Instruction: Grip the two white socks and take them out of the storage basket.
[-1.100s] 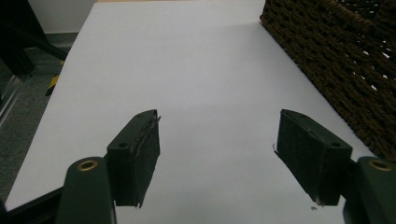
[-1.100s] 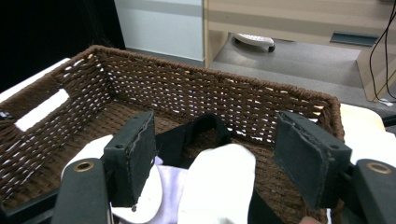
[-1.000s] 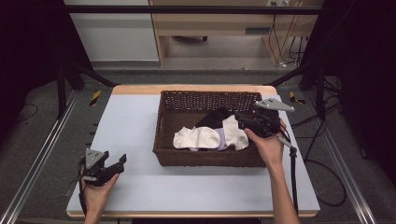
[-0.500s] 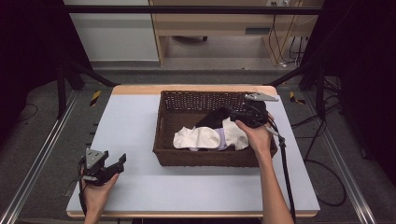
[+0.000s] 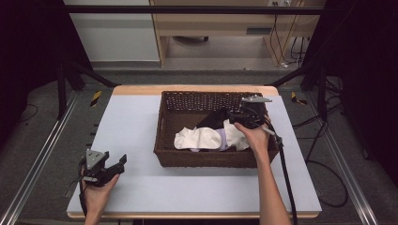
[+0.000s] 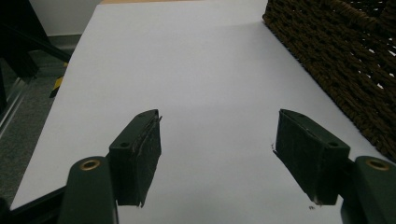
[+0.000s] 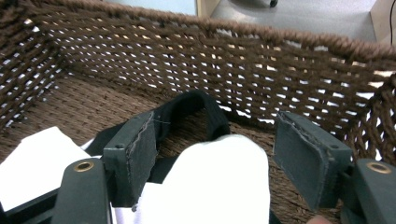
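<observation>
Open hand-held gripper [image 7: 215,158] astride white sock [image 7: 210,182]

The person's left hand [image 5: 96,194] reaches in from the bottom edge and holds the left tongs [image 5: 115,166] low at the near left corner of the counter, jaws spread wide apart with nothing between them. The right forearm stretches forward and slightly left, its hand [image 5: 256,138] gripping the right tongs [image 5: 224,116], whose jaws also stand wide apart.
</observation>
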The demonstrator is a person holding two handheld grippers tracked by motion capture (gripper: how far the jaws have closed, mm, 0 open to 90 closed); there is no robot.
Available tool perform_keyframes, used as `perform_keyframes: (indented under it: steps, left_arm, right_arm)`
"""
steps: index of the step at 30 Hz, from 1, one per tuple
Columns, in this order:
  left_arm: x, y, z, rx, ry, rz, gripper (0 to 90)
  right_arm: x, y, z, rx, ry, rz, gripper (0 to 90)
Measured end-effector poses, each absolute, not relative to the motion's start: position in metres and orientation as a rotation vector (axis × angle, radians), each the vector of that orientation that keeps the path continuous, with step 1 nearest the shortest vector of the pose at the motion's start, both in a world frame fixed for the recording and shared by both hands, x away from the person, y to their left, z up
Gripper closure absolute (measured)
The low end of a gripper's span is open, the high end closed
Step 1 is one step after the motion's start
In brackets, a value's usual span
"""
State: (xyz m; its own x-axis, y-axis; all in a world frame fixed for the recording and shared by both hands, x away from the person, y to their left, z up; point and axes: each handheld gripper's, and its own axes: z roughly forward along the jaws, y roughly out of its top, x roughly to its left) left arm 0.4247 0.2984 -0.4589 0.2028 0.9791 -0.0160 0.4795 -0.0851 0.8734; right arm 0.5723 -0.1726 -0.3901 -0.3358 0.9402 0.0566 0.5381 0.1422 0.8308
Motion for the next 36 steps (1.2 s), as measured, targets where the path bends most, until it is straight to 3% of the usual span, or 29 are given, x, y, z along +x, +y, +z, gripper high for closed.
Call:
perform_keyframes:
  steps: [7,12,36]
  left_arm:
    - [0.425,0.298,-0.459,1.689,1.387,0.795,29.9]
    - [0.425,0.299,-0.459,1.69,1.389,0.797,29.9]
    - [0.425,0.297,-0.461,1.705,1.386,0.797,30.5]
  right_arm:
    - [0.578,-0.175,-0.398,1.483,1.947,1.028,26.7]
    - [0.58,-0.176,-0.403,1.495,1.965,0.949,32.3]
    - [0.585,-0.175,-0.42,1.561,2.084,0.886,28.9]
